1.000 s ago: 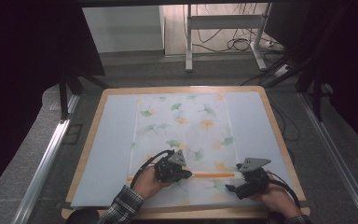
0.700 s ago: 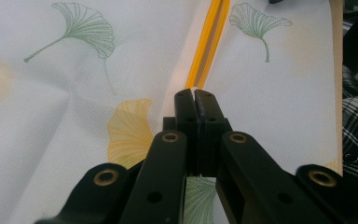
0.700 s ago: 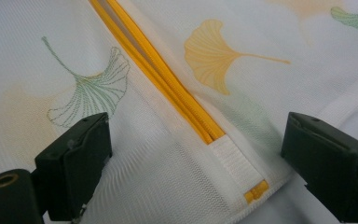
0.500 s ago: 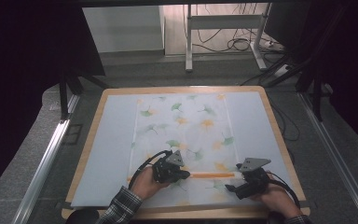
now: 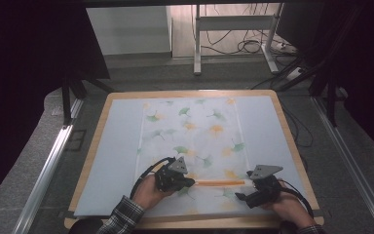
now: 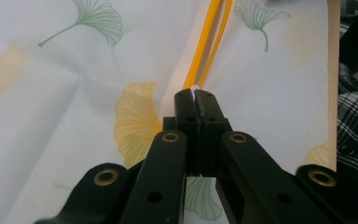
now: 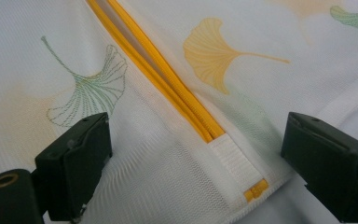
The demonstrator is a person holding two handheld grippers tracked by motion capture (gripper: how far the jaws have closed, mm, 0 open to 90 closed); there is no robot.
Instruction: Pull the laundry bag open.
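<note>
A white mesh bag printed with ginkgo leaves lies flat on the pale blue mat. Its orange zipper runs across the near end. My left gripper is at the zipper's left part. In the left gripper view the left gripper is shut at the point where the two orange zipper tapes split; the pull is hidden between the jaws. My right gripper is at the zipper's right end. In the right gripper view the right gripper stands open, its jaws on either side of the zipper end and its white tab.
The mat lies on a wooden board with a raised rim. Metal rails run along both sides on the grey floor. A white stand and cables are beyond the far edge.
My left gripper has edged slightly left along the zipper, so a little more orange shows between the grippers. The right gripper has stayed in place.
</note>
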